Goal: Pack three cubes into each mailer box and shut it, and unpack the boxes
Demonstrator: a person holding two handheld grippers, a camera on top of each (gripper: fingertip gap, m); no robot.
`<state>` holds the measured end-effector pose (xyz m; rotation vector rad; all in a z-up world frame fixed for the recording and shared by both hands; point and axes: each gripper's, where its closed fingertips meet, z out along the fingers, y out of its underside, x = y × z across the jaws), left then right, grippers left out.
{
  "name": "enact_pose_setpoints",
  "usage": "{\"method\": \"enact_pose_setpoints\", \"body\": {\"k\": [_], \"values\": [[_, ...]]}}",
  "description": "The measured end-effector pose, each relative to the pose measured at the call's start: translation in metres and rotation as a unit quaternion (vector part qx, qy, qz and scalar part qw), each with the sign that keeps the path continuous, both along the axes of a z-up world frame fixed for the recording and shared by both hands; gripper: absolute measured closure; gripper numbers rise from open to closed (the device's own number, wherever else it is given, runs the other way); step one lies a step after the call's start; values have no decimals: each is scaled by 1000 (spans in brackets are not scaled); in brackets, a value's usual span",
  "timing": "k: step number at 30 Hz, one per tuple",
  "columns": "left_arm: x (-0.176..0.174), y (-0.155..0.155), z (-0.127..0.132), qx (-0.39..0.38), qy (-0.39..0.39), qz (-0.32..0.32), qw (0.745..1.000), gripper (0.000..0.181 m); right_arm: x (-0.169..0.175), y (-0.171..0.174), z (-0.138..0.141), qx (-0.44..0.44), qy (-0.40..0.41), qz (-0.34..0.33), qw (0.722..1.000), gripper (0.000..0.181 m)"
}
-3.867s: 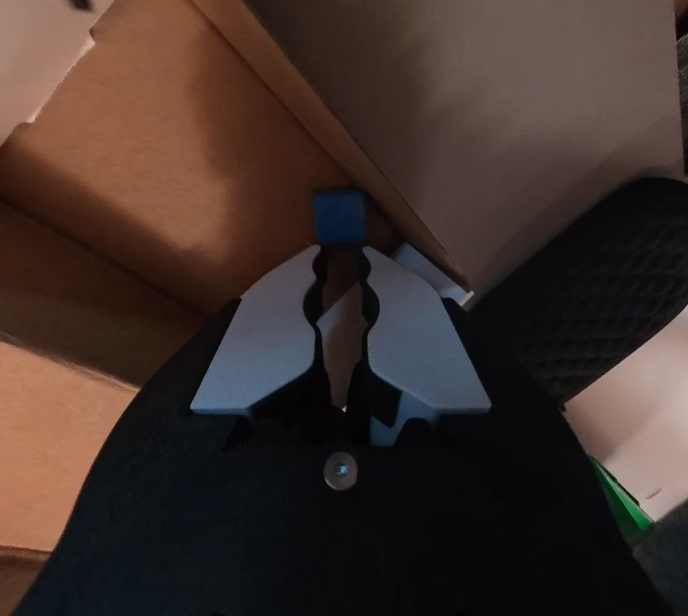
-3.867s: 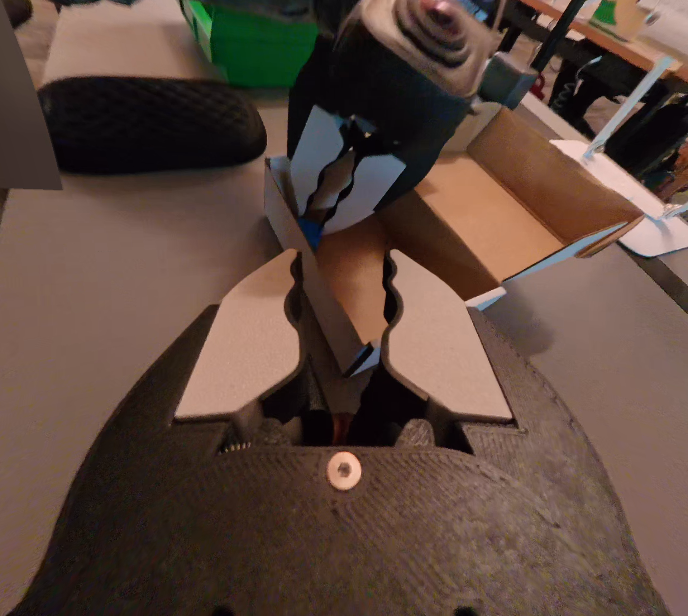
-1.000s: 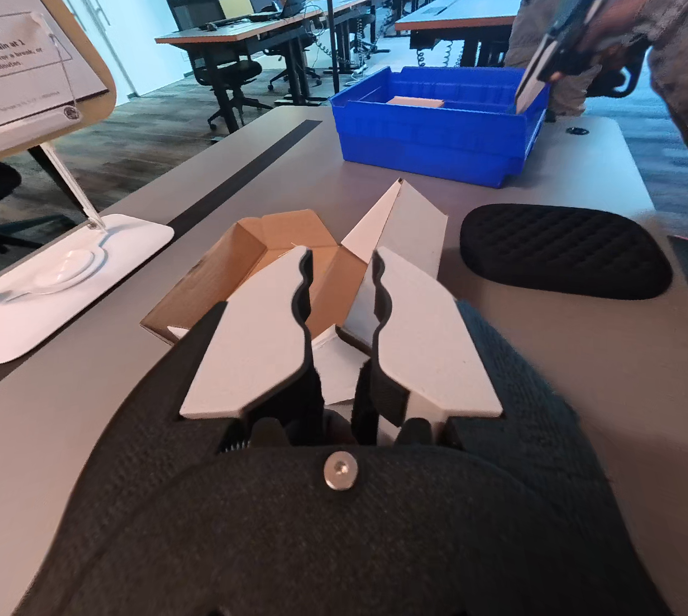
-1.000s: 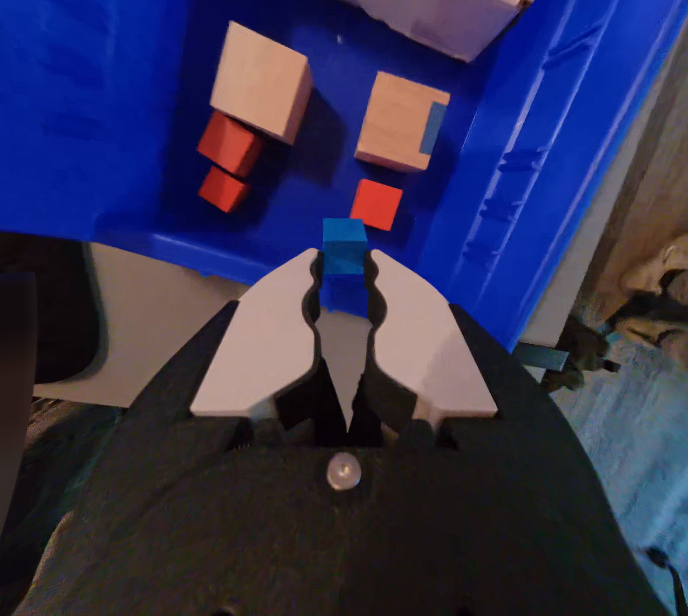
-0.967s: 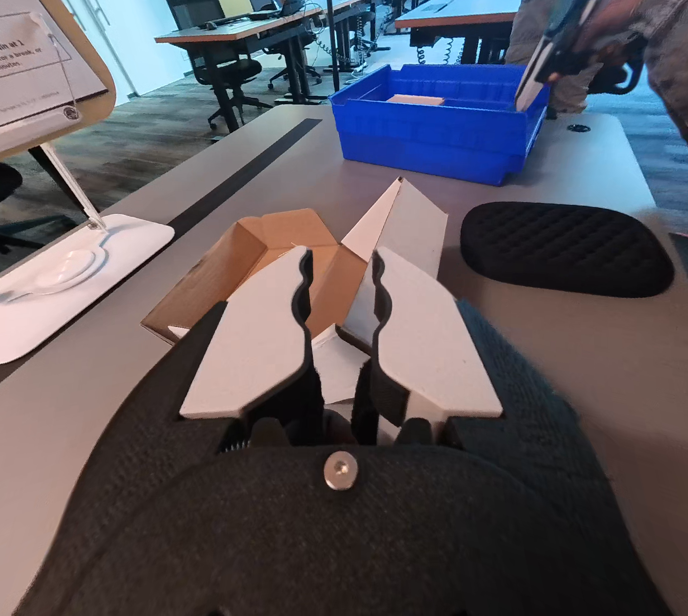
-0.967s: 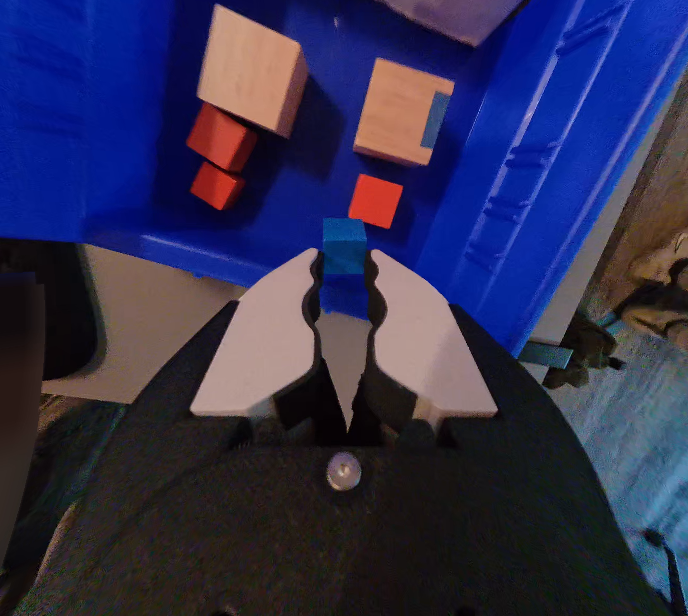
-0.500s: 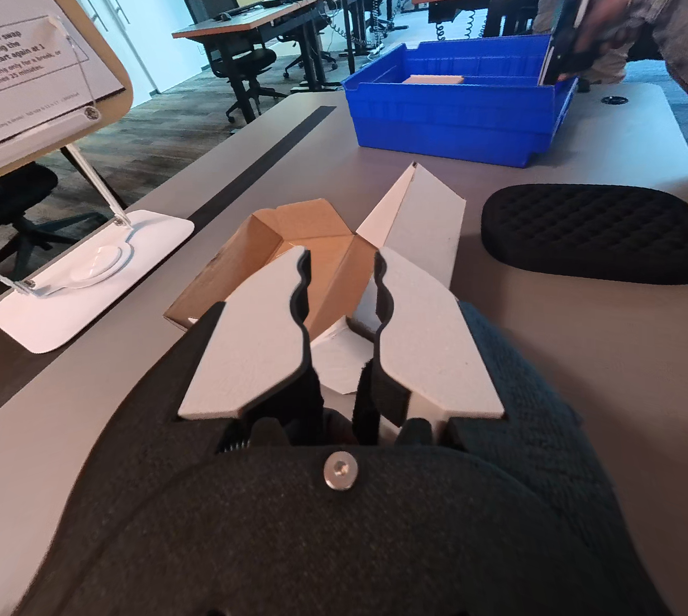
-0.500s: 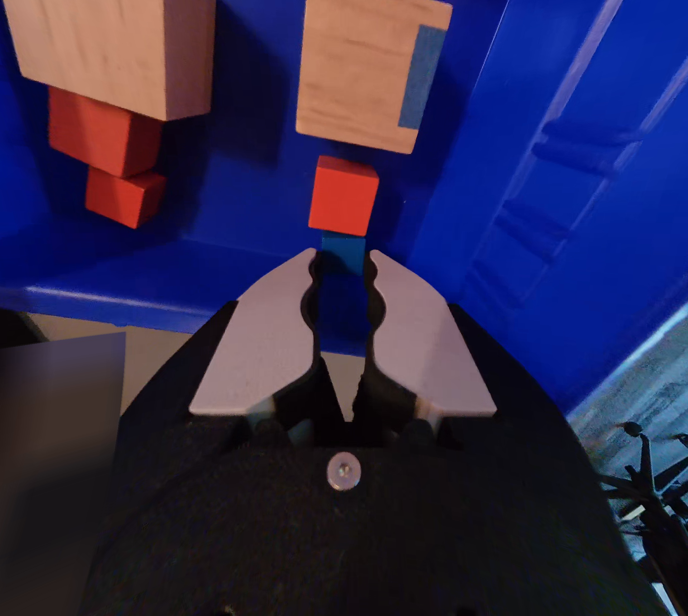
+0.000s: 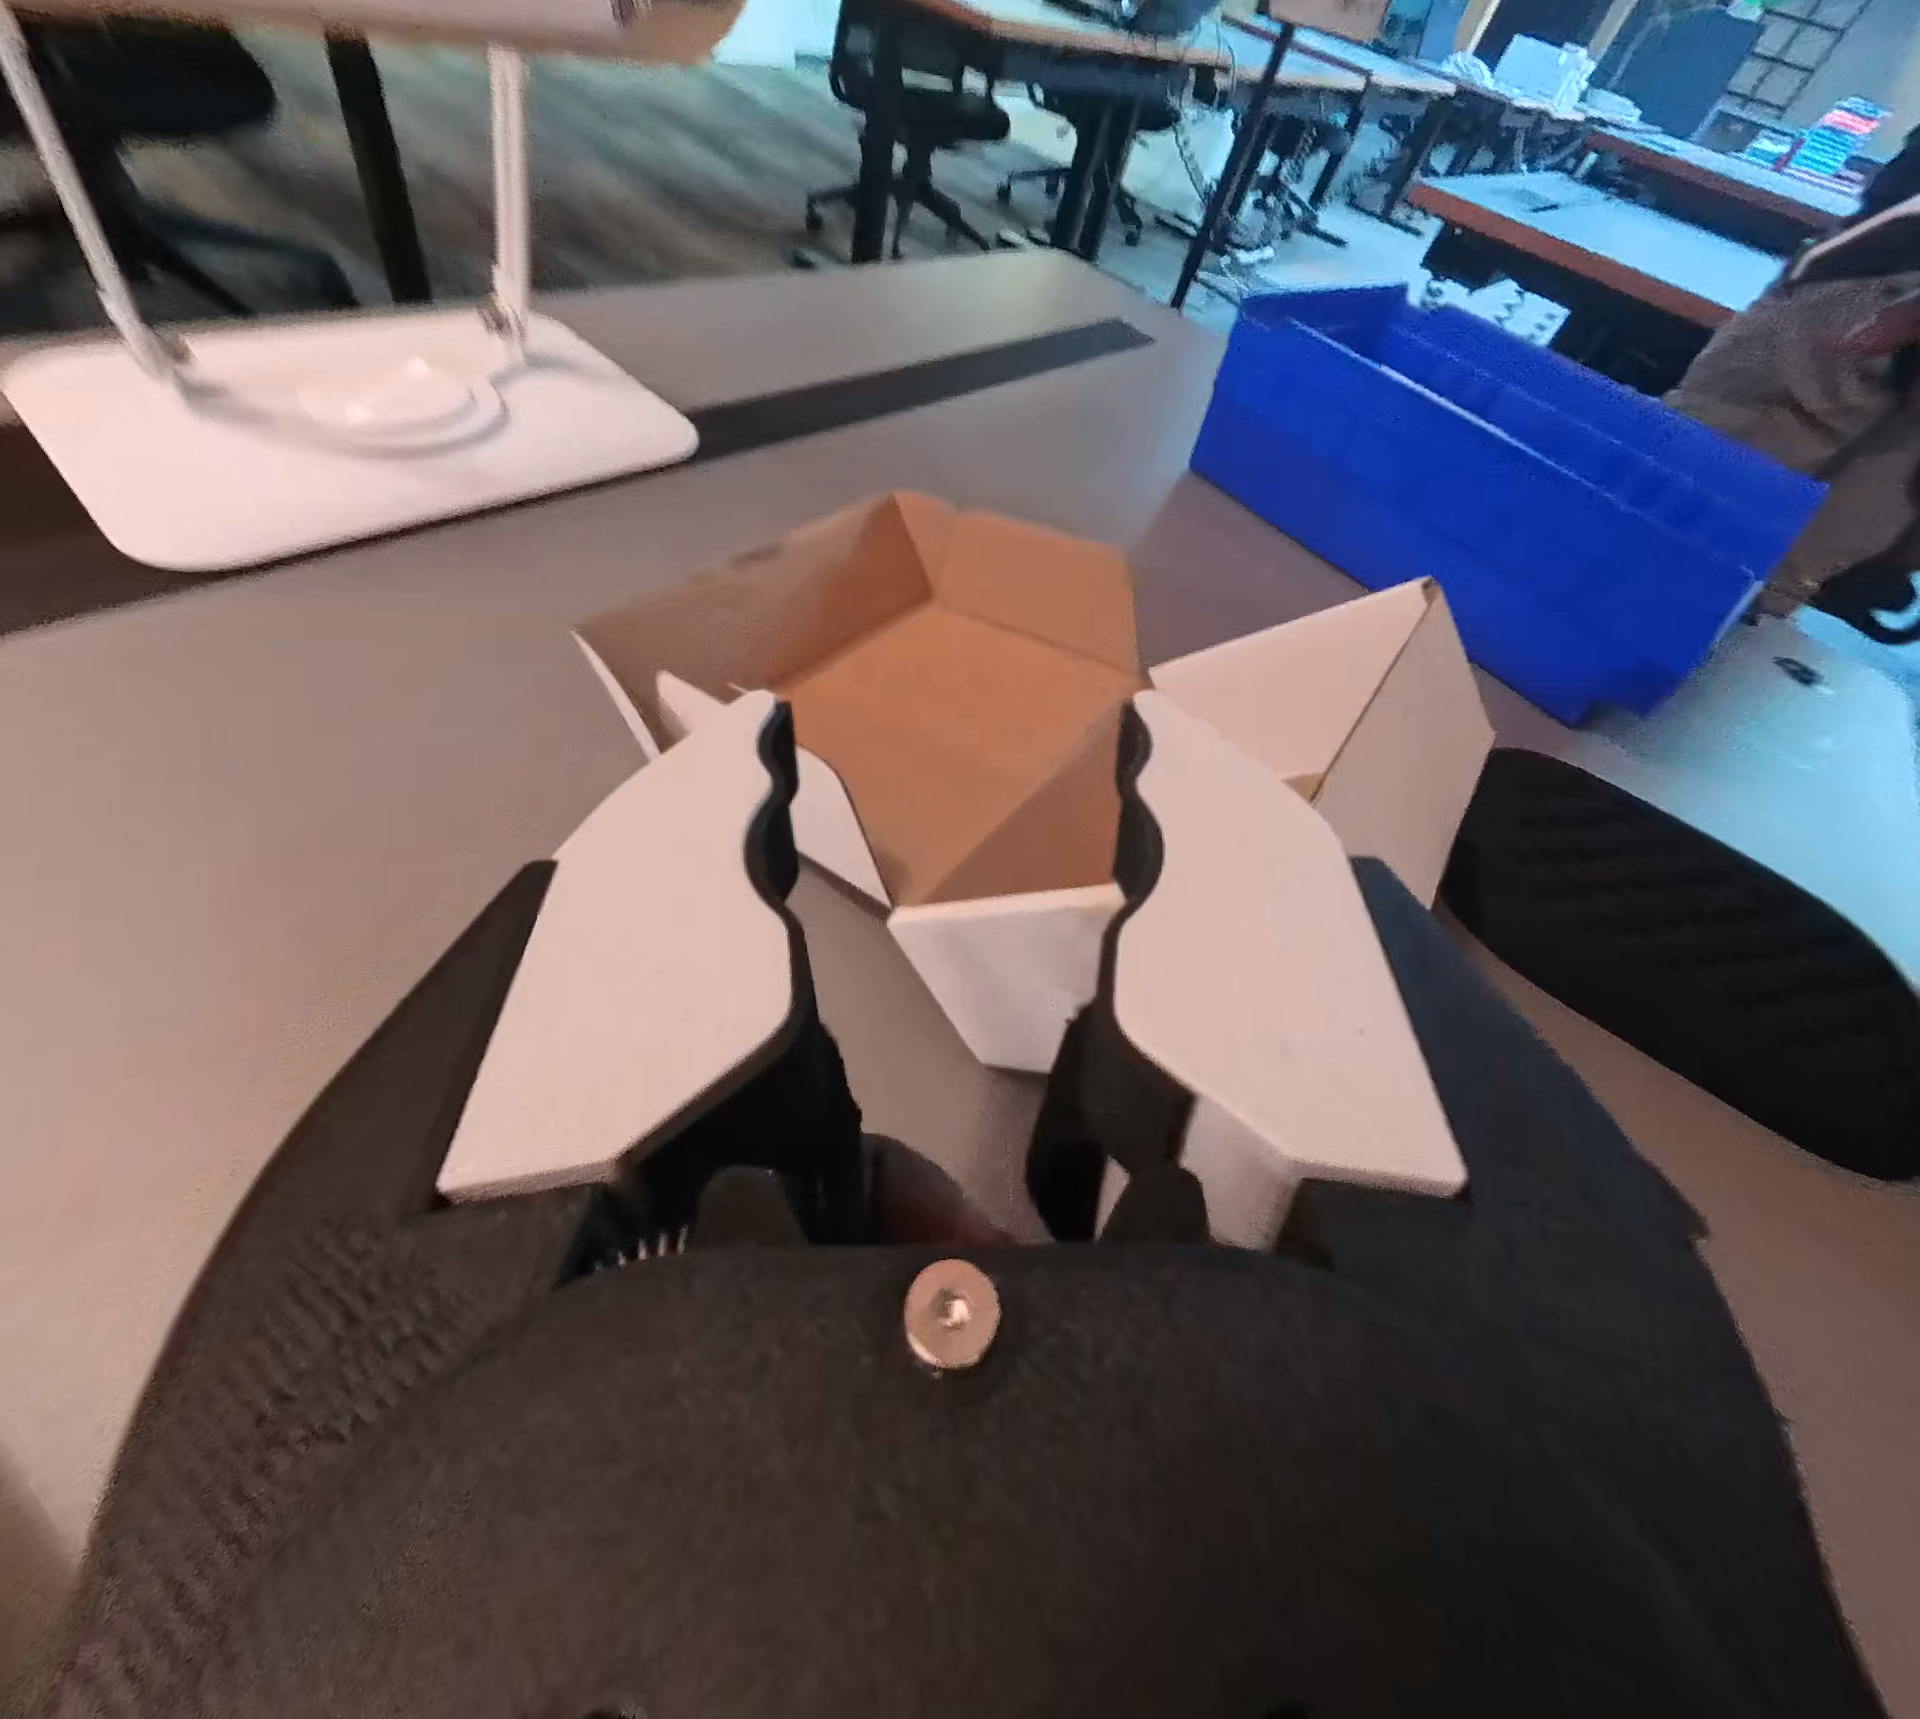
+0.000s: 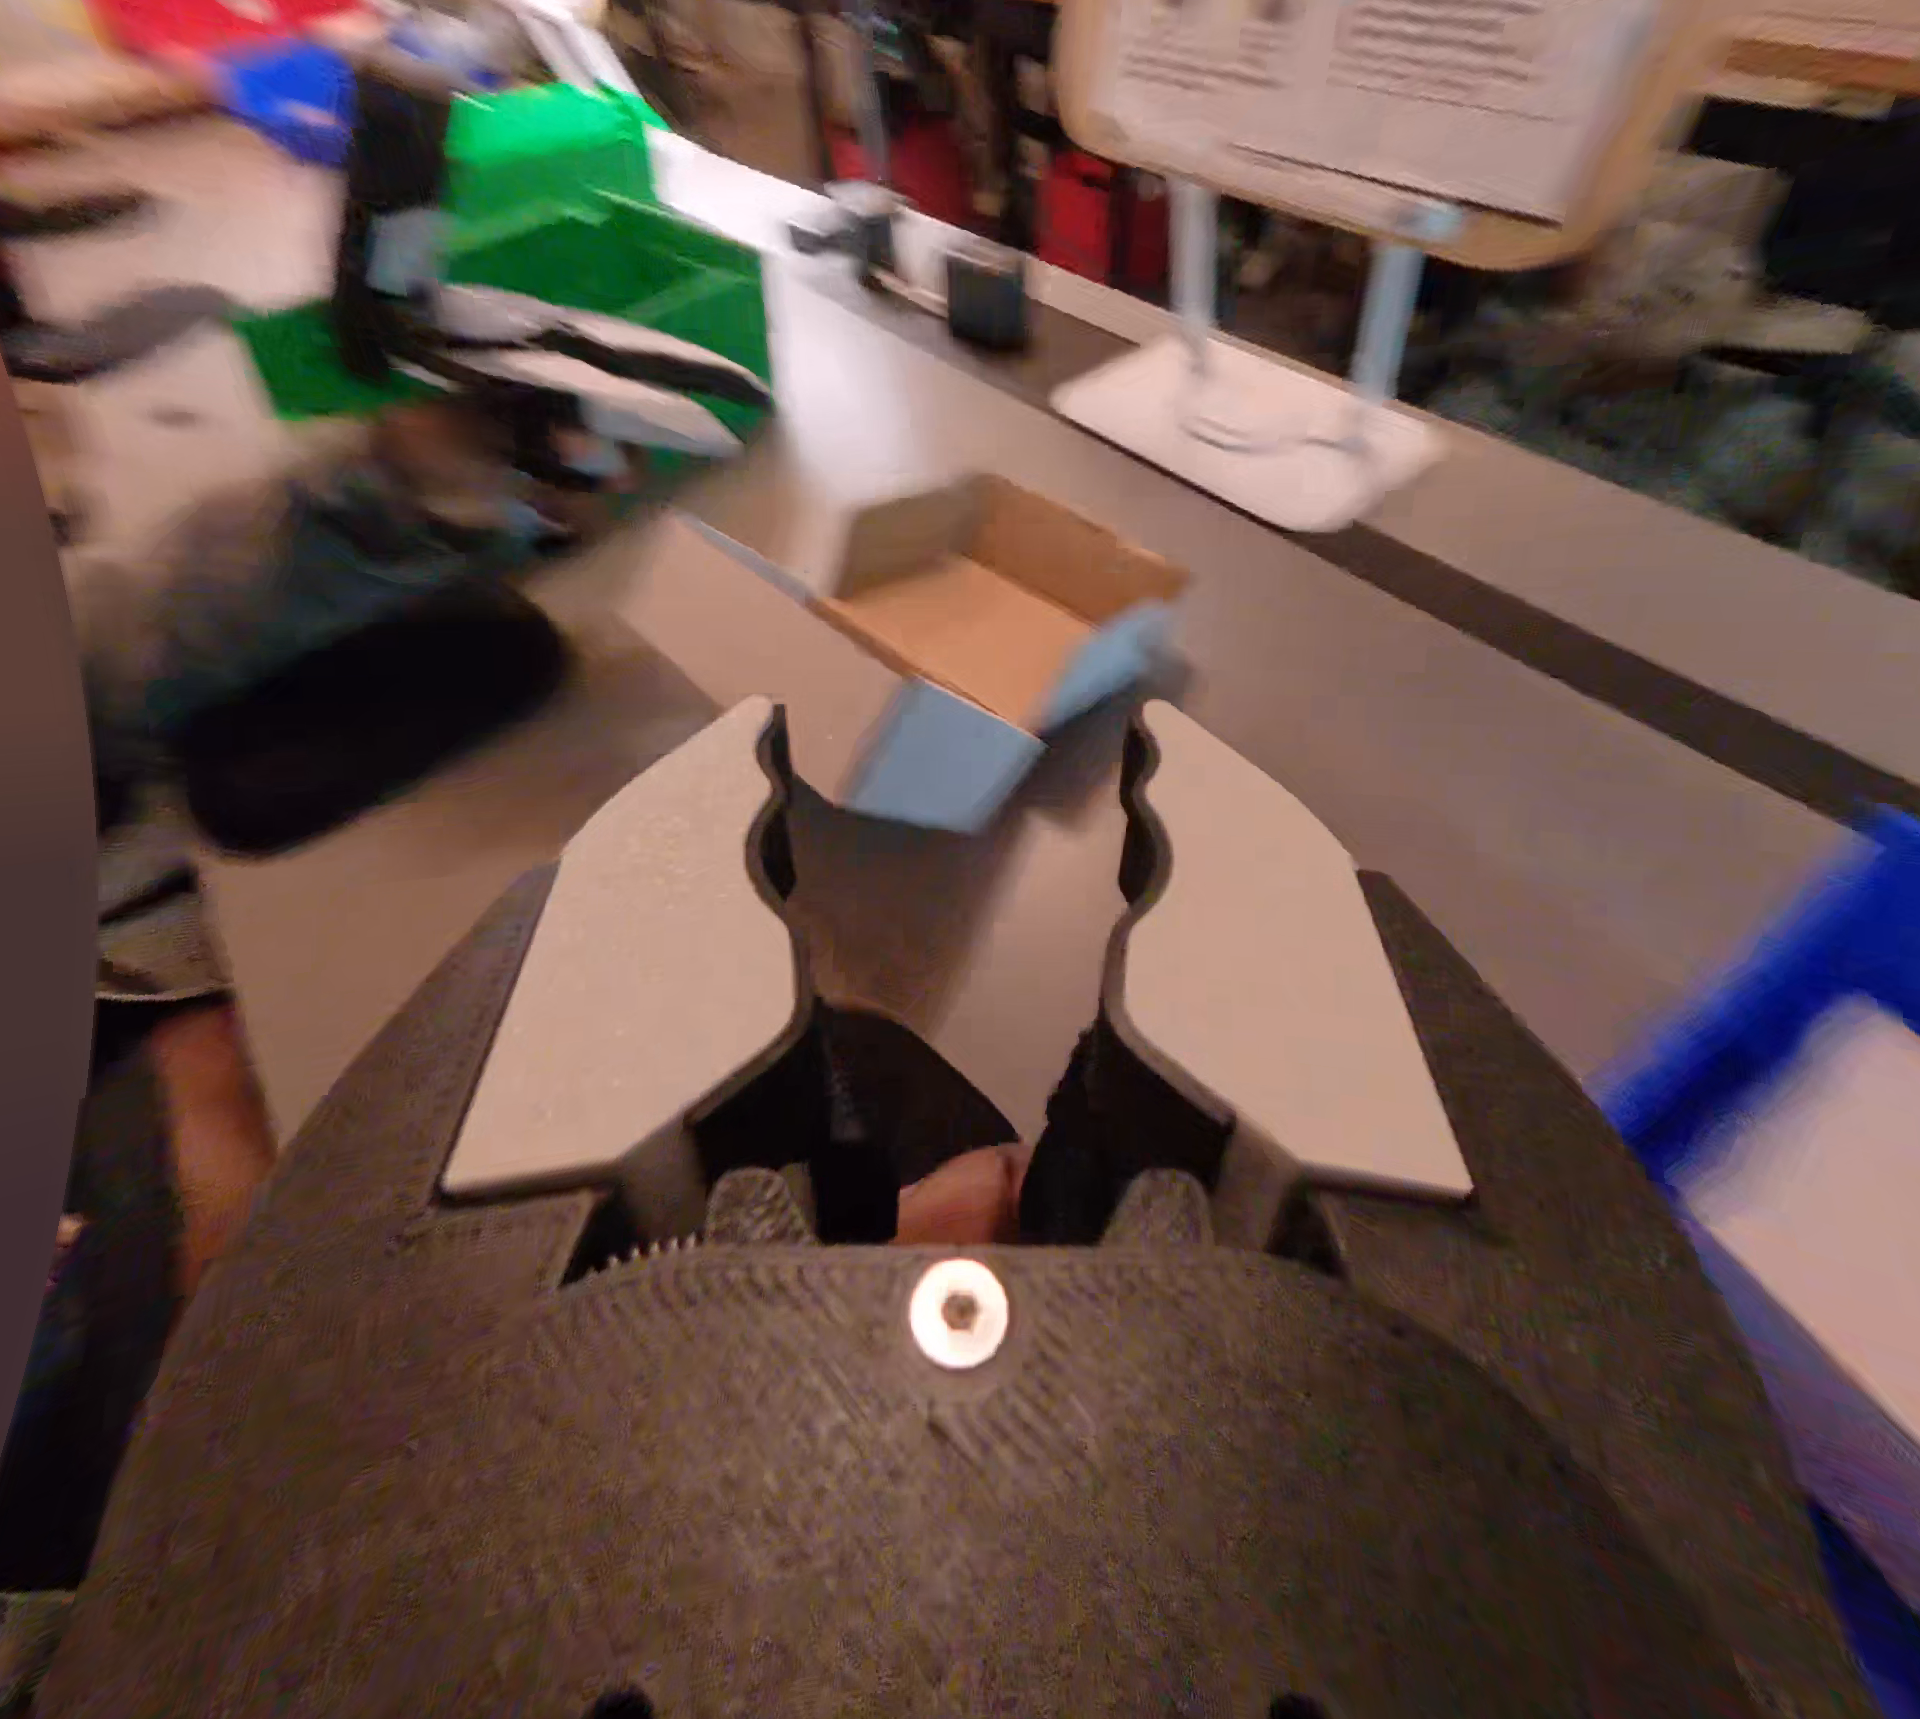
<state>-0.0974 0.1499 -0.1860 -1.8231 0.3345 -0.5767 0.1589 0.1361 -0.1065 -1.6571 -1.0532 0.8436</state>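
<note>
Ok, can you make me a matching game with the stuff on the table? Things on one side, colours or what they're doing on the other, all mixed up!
Things:
1. mailer box
2. bin
3. pad
4. left tongs

Colours or states:
A. black, with a bumpy quilted top
B. open, holding nothing
C. bright blue, at the far side of the table
D. lid up, brown inside, no cubes showing

Pairs: 1-D, 2-C, 3-A, 4-B

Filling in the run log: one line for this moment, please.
left tongs: open, empty | right tongs: open, empty | mailer box: open, no cubes visible
</note>
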Motion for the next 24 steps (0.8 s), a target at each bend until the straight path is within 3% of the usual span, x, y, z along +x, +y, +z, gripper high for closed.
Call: {"method": "enact_pose_setpoints", "body": {"k": [3, 6, 8, 12, 18, 24], "values": [[10, -4, -7, -26, -12, -31, 999, 119, -56, -3, -23, -61, 26, 71, 995, 132], [19, -10, -12, -22, 33, -50, 998, 120, -85, 18, -66, -125, 4, 62, 990, 148], [26, -15, -17, -22, 61, -68, 996, 120, -97, 22, -77, -163, 24, 70, 984, 154], [35, -25, -33, -41, 113, -102, 988, 120, -101, 8, -98, -162, -22, 96, 982, 161], [37, -33, -54, -53, 182, -108, 976, 120, -99, -19, -137, -113, -125, 120, 978, 154], [34, -29, -41, -49, 86, -93, 991, 119, -103, -24, -147, -95, -139, 123, 978, 154]]}}
